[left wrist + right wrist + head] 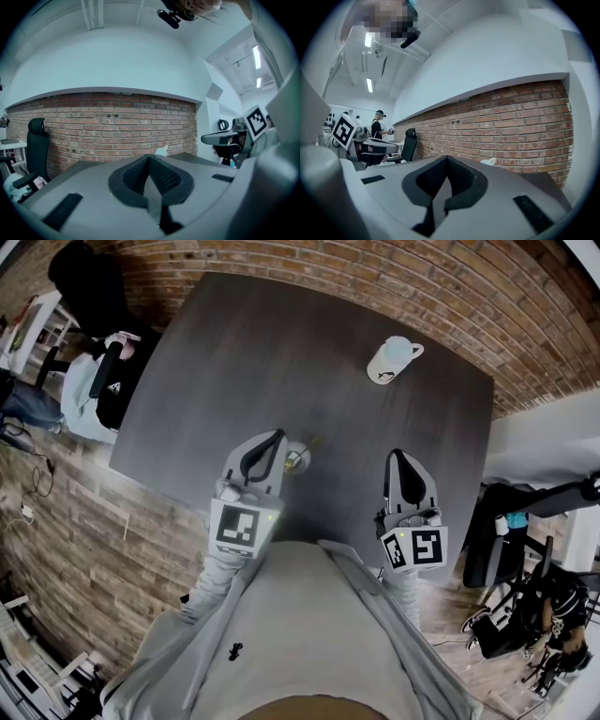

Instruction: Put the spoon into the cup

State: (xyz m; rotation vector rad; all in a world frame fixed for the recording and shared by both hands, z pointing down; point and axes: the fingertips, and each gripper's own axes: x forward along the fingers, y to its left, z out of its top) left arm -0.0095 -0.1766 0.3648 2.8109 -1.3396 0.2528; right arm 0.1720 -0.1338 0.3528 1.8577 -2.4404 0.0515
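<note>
A pale cup (394, 360) with a handle stands on the dark table (234, 362) at the far right. Its top shows over the jaws in the left gripper view (161, 151) and the right gripper view (490, 161). A metal spoon (299, 459) lies on the table near the front edge, its handle pointing away towards the cup. My left gripper (277, 439) is shut, its tips just left of the spoon's bowl; its jaws (150, 158) meet with nothing seen between them. My right gripper (396, 458) is shut and empty (447, 158), held near the table's front right.
A brick wall (112, 126) runs behind the table's far edge. A black office chair (89, 292) with clothes on it stands off the table's left corner. Another chair and gear (525, 615) sit to the right. A person (377, 124) stands far off.
</note>
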